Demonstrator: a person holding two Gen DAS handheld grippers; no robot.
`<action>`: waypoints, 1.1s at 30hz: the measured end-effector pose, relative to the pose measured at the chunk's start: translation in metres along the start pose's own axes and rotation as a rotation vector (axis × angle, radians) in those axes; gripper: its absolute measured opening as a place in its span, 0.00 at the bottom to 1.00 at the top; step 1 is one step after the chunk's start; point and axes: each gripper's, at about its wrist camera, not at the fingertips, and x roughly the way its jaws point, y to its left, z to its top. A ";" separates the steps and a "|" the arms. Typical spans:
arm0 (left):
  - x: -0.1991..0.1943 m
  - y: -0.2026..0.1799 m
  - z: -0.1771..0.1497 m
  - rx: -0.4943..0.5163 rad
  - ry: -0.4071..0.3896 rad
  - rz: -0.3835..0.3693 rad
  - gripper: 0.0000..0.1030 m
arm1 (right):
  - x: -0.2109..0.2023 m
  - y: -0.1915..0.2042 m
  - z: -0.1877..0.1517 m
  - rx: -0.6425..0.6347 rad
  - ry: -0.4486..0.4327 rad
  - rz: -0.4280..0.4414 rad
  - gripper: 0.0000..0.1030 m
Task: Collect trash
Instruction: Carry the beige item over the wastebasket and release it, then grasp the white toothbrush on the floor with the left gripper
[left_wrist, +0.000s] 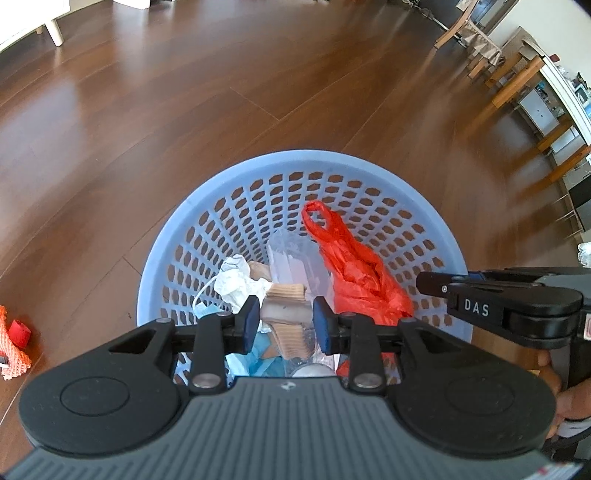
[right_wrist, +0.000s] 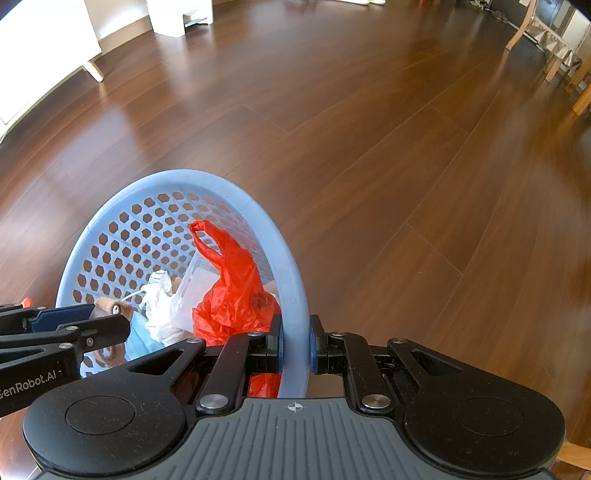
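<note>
Gripping basket rim, right claw clenched; left claw released above binned trash; orange netting left on floor.

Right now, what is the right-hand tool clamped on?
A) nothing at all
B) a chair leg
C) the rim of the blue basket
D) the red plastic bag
C: the right tool has one finger inside and one outside the blue basket rim, pinching it.
</note>
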 end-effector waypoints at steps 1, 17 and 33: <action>-0.001 0.001 0.000 -0.002 -0.001 -0.001 0.44 | 0.000 0.000 0.000 0.000 0.000 0.001 0.09; -0.054 0.030 -0.008 -0.020 -0.154 -0.064 0.72 | 0.000 0.004 -0.001 -0.004 -0.004 -0.007 0.09; -0.122 0.202 -0.095 -0.225 -0.193 0.269 0.70 | 0.003 0.003 0.002 0.006 0.006 -0.030 0.09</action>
